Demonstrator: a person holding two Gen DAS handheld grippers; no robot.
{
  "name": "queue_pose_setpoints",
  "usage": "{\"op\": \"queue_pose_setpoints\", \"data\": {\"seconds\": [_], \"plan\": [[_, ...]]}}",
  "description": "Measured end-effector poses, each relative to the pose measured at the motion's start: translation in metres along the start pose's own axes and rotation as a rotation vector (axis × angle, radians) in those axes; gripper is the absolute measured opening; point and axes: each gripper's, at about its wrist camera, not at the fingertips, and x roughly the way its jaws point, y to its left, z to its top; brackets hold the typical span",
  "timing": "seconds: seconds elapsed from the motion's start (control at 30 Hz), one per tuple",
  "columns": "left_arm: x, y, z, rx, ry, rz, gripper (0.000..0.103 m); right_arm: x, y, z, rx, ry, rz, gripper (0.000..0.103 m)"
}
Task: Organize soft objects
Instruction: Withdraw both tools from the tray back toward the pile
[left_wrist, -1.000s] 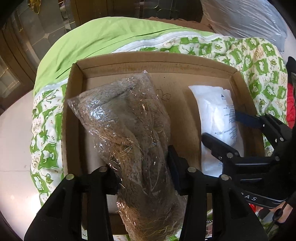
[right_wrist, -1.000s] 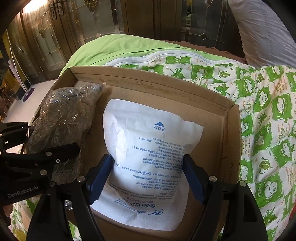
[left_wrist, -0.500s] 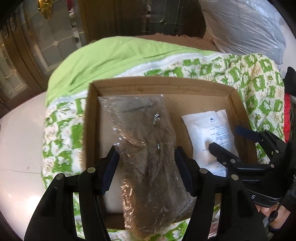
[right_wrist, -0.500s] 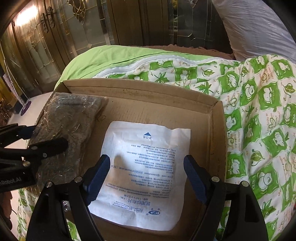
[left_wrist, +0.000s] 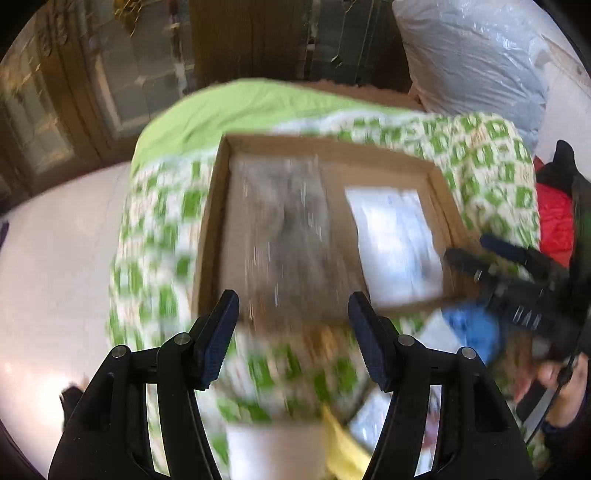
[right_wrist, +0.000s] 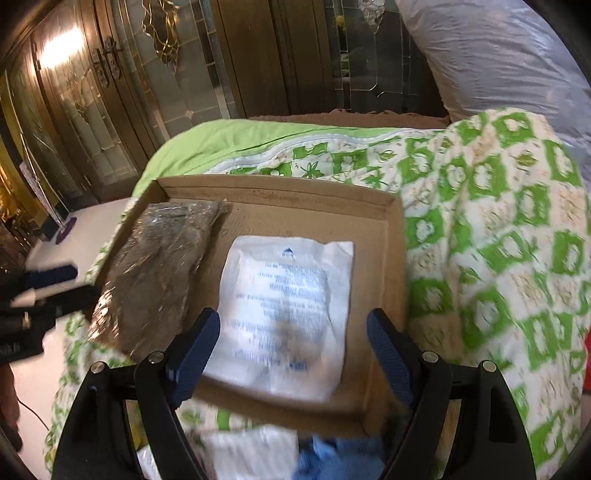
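Nearest, two black tongs with dark blue pads, both pointing down at a bed. Left gripper (left_wrist: 293, 332): jaws wide apart, just opened, nothing between the pads, now hanging above the near edge of the box. Right gripper (right_wrist: 293, 349): jaws also wide apart, nothing pinched, hanging over the near end of the white packet without touching it.

Under the tongs, blurry soft things on the bed: something blue (right_wrist: 340, 458) and something yellow (left_wrist: 343, 450), too smeared to name.

A bit farther, a flat brown cardboard box (right_wrist: 395, 258) with low walls, resting on a green-and-white patterned quilt (right_wrist: 498, 240). Inside, two soft things side by side, not touching. On the left, a clear plastic bag of grey-brown fluffy stuff (right_wrist: 159, 269), long way running from near to far, far end close to the back left corner. On the right, a flat white packet with blue printing (right_wrist: 284, 306), long way also near to far, little blue triangle at the far end.

Farthest, dark wooden doors with glass (right_wrist: 110, 92) and a big grey plastic bag (right_wrist: 498, 55).
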Motion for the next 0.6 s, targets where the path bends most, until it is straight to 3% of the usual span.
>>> {"op": "queue_pose_setpoints", "data": {"seconds": [0.27,0.4,0.6], "plan": [[-0.017,0.021,-0.098,-0.14,0.062,0.043,0.062,-0.031,-0.013,-0.043,0.024,0.065,0.045,0.082],[-0.02,0.026,-0.119,-0.192,0.075,0.045,0.062,-0.039,-0.011,-0.069,0.008,0.112,0.06,0.082],[-0.019,0.009,-0.131,-0.155,0.066,0.036,0.062,-0.051,-0.007,-0.11,-0.026,0.183,0.083,0.082]]}}
